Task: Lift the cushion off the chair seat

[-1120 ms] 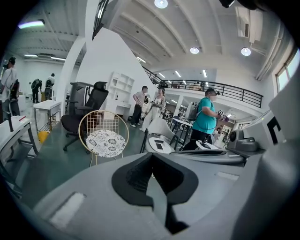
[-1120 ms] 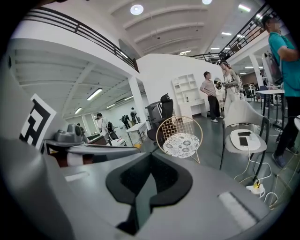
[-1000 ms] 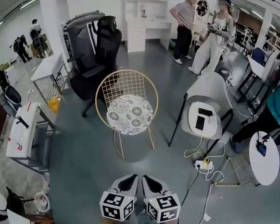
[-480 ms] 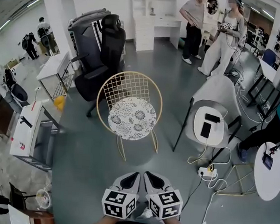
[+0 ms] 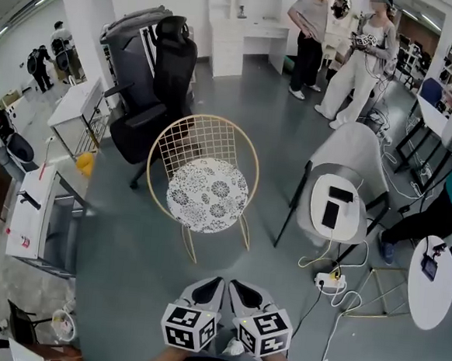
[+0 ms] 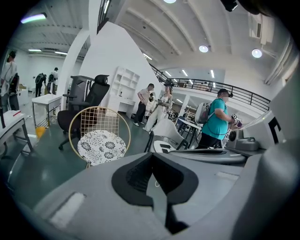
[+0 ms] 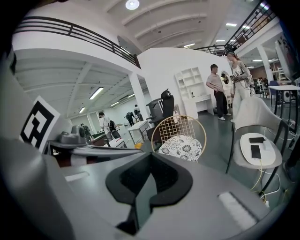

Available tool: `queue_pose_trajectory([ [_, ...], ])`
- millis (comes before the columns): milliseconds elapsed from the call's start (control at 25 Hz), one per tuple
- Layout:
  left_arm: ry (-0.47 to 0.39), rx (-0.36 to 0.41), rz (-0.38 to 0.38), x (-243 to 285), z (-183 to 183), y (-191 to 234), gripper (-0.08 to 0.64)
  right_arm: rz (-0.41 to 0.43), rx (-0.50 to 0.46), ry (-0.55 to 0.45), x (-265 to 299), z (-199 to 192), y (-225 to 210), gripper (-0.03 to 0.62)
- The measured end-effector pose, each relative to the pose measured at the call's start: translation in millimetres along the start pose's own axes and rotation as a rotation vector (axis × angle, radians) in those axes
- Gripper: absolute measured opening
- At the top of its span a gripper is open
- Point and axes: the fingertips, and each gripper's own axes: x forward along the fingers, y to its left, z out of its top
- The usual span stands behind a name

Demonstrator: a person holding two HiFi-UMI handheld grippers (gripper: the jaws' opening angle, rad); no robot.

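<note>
A round white cushion with a black flower pattern lies on the seat of a gold wire chair in the middle of the grey floor. Both grippers hang side by side at the bottom of the head view, well short of the chair. My left gripper has its jaws together with nothing between them, and so does my right gripper. In the left gripper view the cushion shows ahead to the left of the left gripper. In the right gripper view the cushion lies ahead, slightly right of the right gripper.
A black office chair stands behind the gold chair. A grey chair with phones on its seat stands to the right, with a power strip and cables on the floor by it. White tables line the left; people stand at the back.
The whole view has shifted: the chair and cushion now sit a little lower and nearer. Both grippers keep their place side by side at the bottom, jaws unchanged.
</note>
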Motion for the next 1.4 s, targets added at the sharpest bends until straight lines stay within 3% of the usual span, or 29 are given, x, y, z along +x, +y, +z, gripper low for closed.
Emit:
queue_pose_trajectory([
  [360, 0.016, -0.046, -0.047, 60, 29, 64, -0.002, -0.042, -0.001, 0.022, 82, 29, -31, -0.005],
  [600, -0.006, -0.161, -0.072, 83, 56, 120, -0.002, -0.044, -0.015, 0.043, 147, 56, -30, -0.005],
  [800, -0.022, -0.201, -0.073, 99, 69, 154, -0.002, -0.034, -0.041, 0.062, 182, 73, -30, -0.005],
  [1120, -0.017, -0.306, -0.056, 120, 57, 180, -0.002, 0.012, -0.098, 0.106, 216, 79, -35, -0.003],
  [1400, 0.008, -0.495, -0.009, 166, 19, 200, 0.000, 0.098, -0.139, 0.189, 249, 59, -72, -0.003],
])
